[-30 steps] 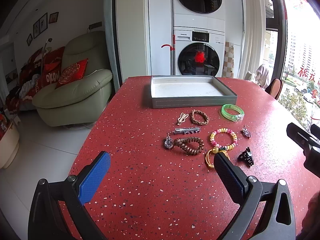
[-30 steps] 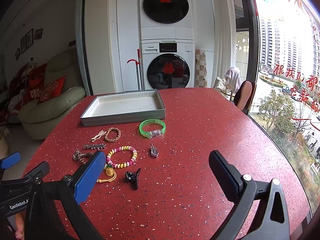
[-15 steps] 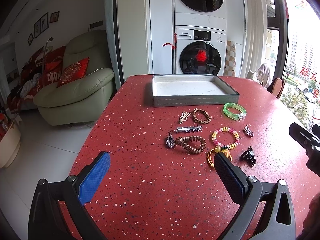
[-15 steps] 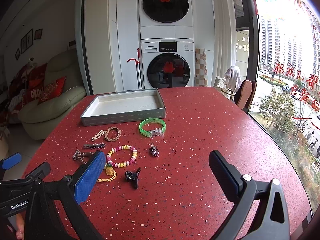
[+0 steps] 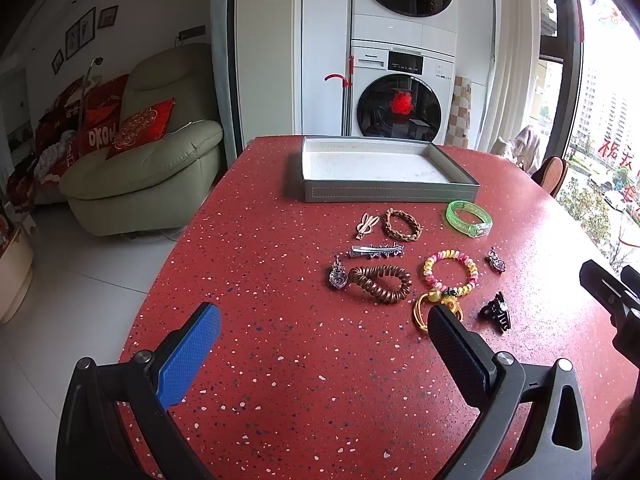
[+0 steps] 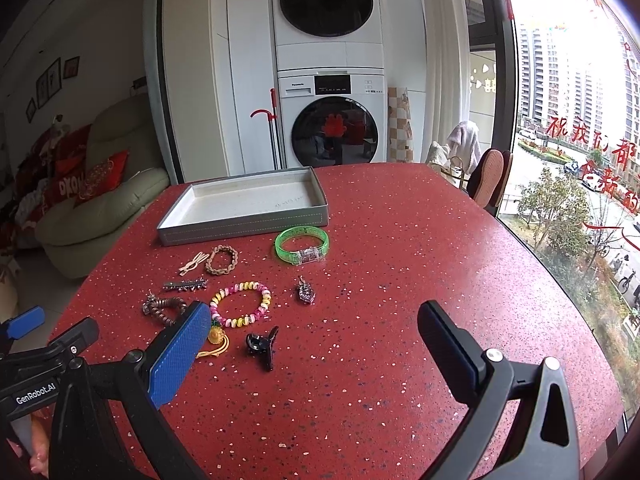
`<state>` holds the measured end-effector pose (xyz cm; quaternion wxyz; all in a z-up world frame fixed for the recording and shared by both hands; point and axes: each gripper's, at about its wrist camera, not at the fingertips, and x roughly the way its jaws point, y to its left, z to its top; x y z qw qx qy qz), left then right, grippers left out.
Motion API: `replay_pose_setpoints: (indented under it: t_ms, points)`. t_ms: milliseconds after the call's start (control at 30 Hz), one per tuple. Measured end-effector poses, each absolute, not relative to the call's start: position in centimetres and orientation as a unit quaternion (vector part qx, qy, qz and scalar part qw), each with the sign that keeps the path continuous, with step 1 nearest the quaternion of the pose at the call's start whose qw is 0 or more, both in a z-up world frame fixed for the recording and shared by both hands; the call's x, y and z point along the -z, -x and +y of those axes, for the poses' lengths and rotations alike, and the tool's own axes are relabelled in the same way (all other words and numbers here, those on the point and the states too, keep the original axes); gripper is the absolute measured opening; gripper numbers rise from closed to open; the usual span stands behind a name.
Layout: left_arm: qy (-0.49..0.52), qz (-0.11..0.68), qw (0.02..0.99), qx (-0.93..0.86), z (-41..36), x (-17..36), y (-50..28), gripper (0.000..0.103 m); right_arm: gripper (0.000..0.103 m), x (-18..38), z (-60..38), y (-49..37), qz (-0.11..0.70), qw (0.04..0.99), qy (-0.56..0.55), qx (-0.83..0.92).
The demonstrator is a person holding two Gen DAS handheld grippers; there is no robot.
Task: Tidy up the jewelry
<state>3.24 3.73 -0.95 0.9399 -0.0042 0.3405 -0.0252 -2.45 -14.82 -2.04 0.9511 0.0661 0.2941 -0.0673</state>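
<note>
Ten small jewelry pieces lie loose on your red table [image 5: 280, 360], and one grey tray [image 5: 390, 194] behind them holds nothing.

Your left gripper [image 5: 320, 336] and right gripper [image 6: 312, 332] both hang wide apart, holding nothing. The silver hair clip [image 5: 376, 251] lies with its long axis left to right. Nearest your right gripper is the black claw clip [image 6: 262, 346]; the green bangle [image 6: 301, 246] sits just before the tray. Two pendants, it seems, look like silver hearts.
</note>
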Motion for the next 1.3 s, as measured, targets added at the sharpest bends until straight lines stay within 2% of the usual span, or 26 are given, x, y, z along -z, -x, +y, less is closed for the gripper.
replay_pose_setpoints:
  t_ms: [967,1300]
  points:
    - [0.008,0.367,0.930,0.023,3.6,1.9,-4.1,0.103,0.103,2.0,-15.0,2.1,0.310,0.946,-0.067,0.059]
    - [0.060,0.437,0.897,0.037,4.2,4.3,-6.9,0.103,0.103,4.4,-15.5,1.3,0.360,0.929,-0.072,0.045]
